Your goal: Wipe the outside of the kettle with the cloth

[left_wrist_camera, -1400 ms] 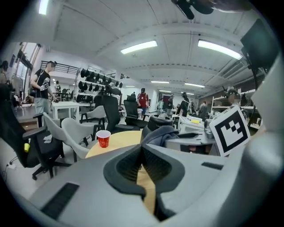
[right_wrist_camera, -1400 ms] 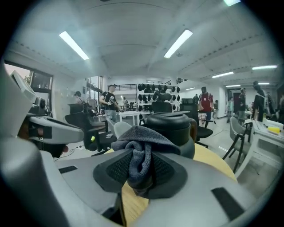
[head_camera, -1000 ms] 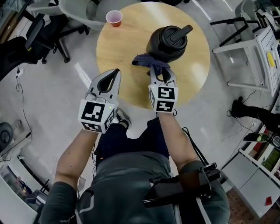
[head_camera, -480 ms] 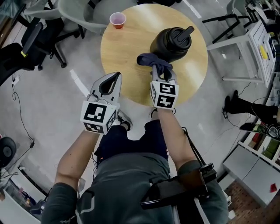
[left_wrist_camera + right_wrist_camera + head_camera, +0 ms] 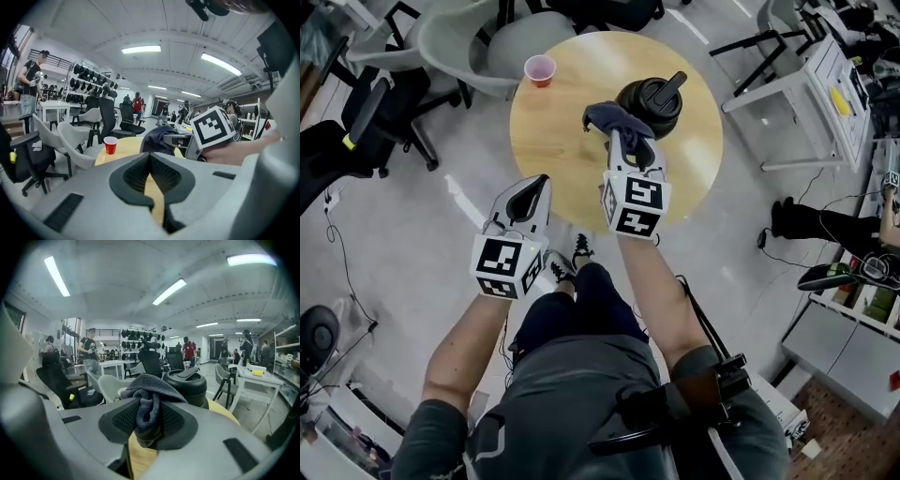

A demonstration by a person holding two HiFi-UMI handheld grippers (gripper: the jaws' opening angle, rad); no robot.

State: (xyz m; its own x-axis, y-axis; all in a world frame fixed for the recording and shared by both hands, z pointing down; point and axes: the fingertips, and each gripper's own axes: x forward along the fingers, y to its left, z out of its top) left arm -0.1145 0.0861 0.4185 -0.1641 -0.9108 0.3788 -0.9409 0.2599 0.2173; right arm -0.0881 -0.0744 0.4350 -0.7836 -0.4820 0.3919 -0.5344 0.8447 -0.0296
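A black kettle (image 5: 651,100) with a lidded top stands on the round wooden table (image 5: 553,131); in the right gripper view the kettle (image 5: 190,384) rises just beyond the jaws. My right gripper (image 5: 623,150) is shut on a dark blue cloth (image 5: 614,120), lifted above the table beside the kettle's near left side. The cloth (image 5: 149,404) bunches between the jaws and drapes forward over them. My left gripper (image 5: 528,197) is shut with nothing in it, held over the table's near left edge, apart from the kettle.
A red cup (image 5: 539,68) sits at the table's far left edge, also in the left gripper view as the cup (image 5: 110,145). Grey and black office chairs (image 5: 459,47) ring the table's far side. A white desk (image 5: 811,84) stands to the right. People stand in the background.
My right gripper has risen with the cloth, lifting it off the table toward the kettle's upper side. My left gripper has shifted slightly forward and up.
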